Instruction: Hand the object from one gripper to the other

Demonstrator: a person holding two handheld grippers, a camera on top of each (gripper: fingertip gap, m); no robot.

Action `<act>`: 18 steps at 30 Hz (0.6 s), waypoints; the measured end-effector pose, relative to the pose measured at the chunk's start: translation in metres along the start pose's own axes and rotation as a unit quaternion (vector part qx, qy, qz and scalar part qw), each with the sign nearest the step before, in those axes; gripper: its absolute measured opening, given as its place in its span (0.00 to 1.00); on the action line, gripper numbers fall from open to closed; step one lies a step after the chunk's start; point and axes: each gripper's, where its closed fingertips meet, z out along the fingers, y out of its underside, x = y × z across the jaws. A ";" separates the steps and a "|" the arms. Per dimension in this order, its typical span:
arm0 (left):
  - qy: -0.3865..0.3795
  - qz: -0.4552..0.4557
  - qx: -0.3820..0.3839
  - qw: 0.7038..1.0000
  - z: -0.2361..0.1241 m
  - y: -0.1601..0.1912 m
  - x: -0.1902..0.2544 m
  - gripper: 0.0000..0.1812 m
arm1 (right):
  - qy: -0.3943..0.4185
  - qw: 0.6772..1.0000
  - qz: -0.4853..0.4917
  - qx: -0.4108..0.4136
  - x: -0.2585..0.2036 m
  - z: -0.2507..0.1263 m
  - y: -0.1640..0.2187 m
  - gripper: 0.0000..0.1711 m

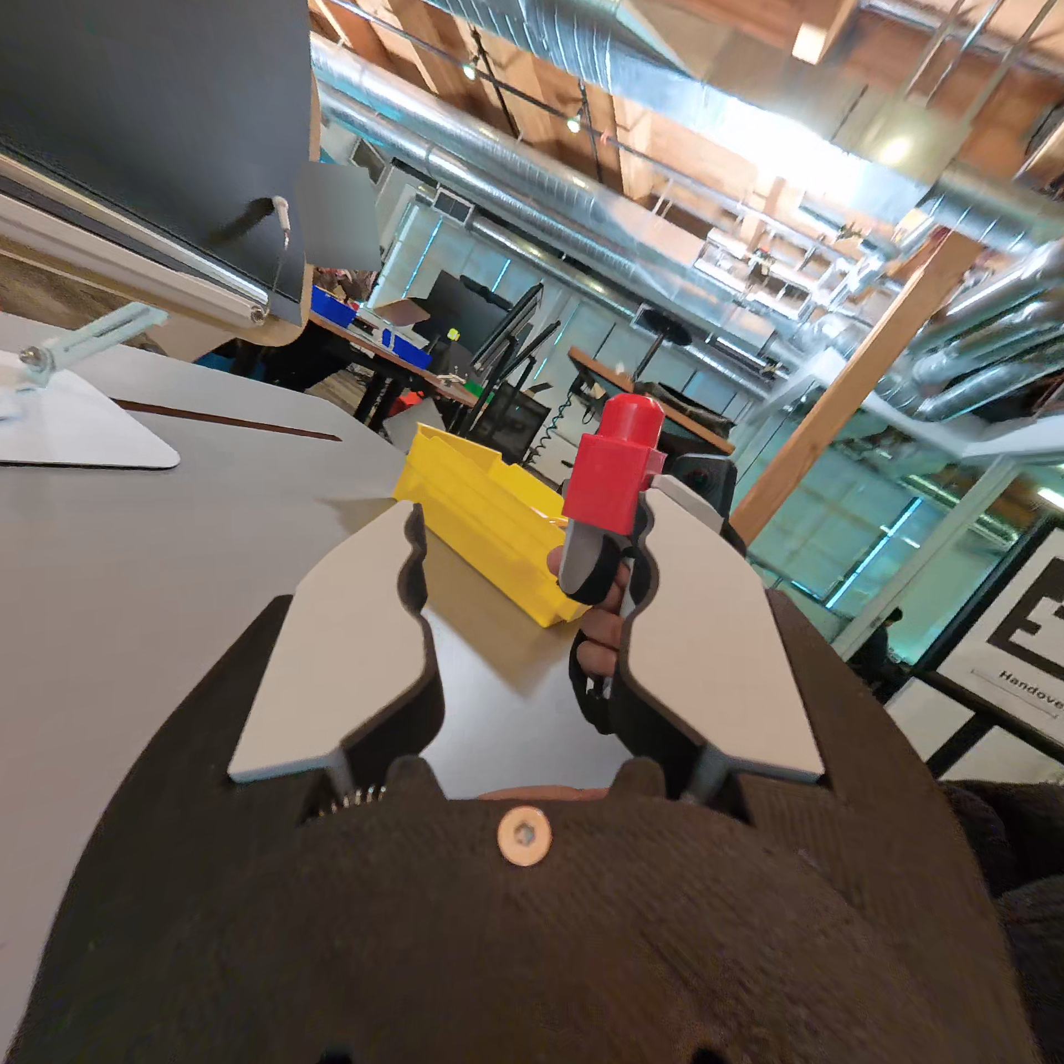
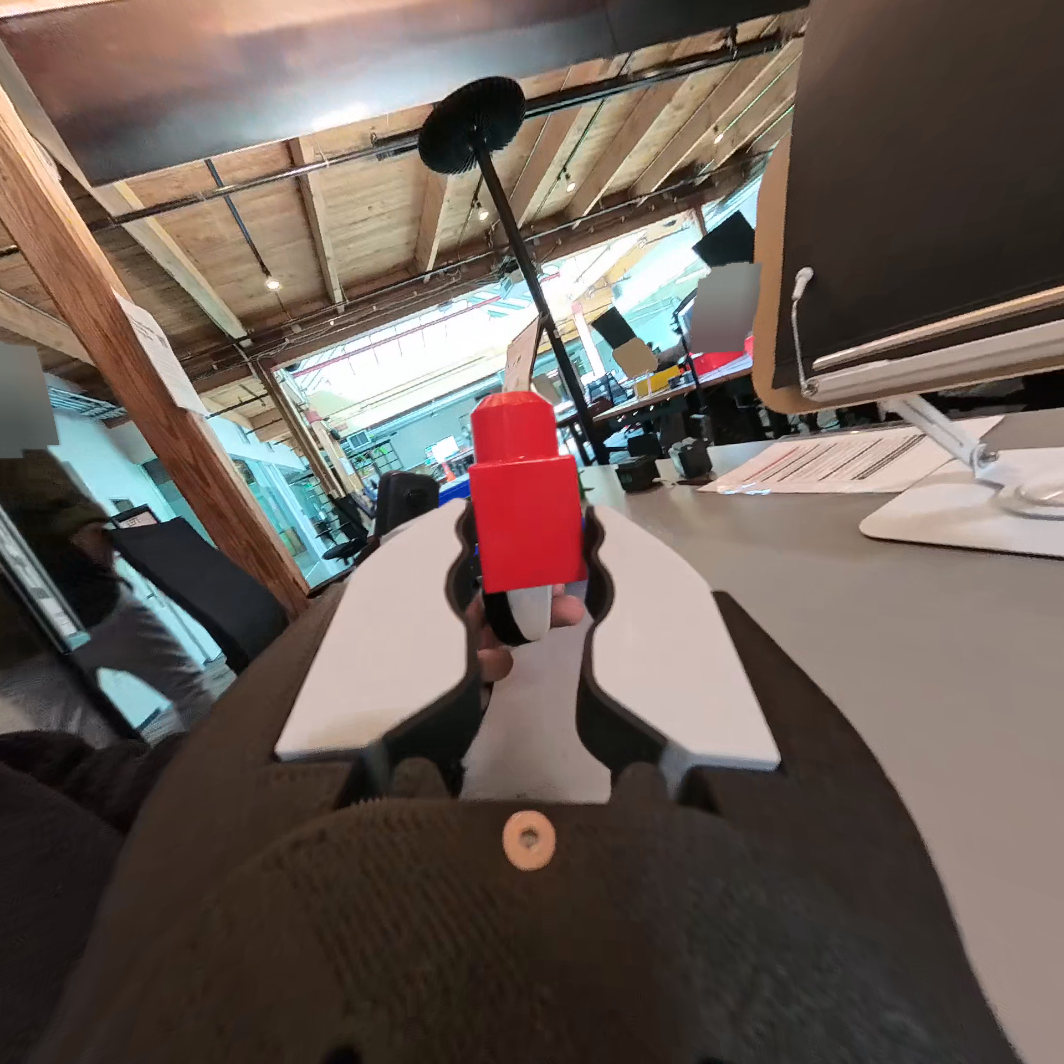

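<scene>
The object is a red block with a round peg on top [image 2: 527, 518]. It sits upright between the fingertips of my right gripper [image 2: 527, 521], which is shut on its square body, held above the grey table [image 2: 863, 662]. One fingertip [image 2: 527, 616] of the left gripper shows just below the block. In the left wrist view, the red block [image 1: 613, 466] is pinched by the right gripper's fingers [image 1: 578, 555], just off my right fingertip. My left gripper [image 1: 532, 512] is wide open and holds nothing; the block lies outside its jaws.
A yellow bin [image 1: 478, 506] lies on the grey table [image 1: 173, 576] beyond the left gripper. A monitor on a white stand base [image 2: 950, 518] and papers [image 2: 823, 460] stand at the back. A wooden post [image 2: 115, 357] and a person [image 2: 86, 576] are off the table's edge. Left tips to right tips: about 7 centimetres.
</scene>
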 end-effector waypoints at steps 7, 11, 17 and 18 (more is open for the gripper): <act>-0.027 -0.015 0.042 0.999 -0.019 -0.019 -0.015 0.35 | -0.007 0.998 0.051 -0.031 0.021 -0.003 0.015 0.21; 0.002 -0.119 0.105 0.987 -0.021 -0.014 -0.015 0.34 | 0.014 0.998 0.045 -0.038 0.024 -0.012 0.017 0.21; 0.005 -0.098 0.002 0.995 0.000 0.017 -0.014 0.35 | -0.008 0.998 0.040 -0.049 0.014 -0.007 0.022 0.21; 0.010 -0.079 -0.034 0.996 0.002 0.027 -0.012 0.35 | -0.009 0.997 0.050 -0.050 0.015 -0.007 0.024 0.21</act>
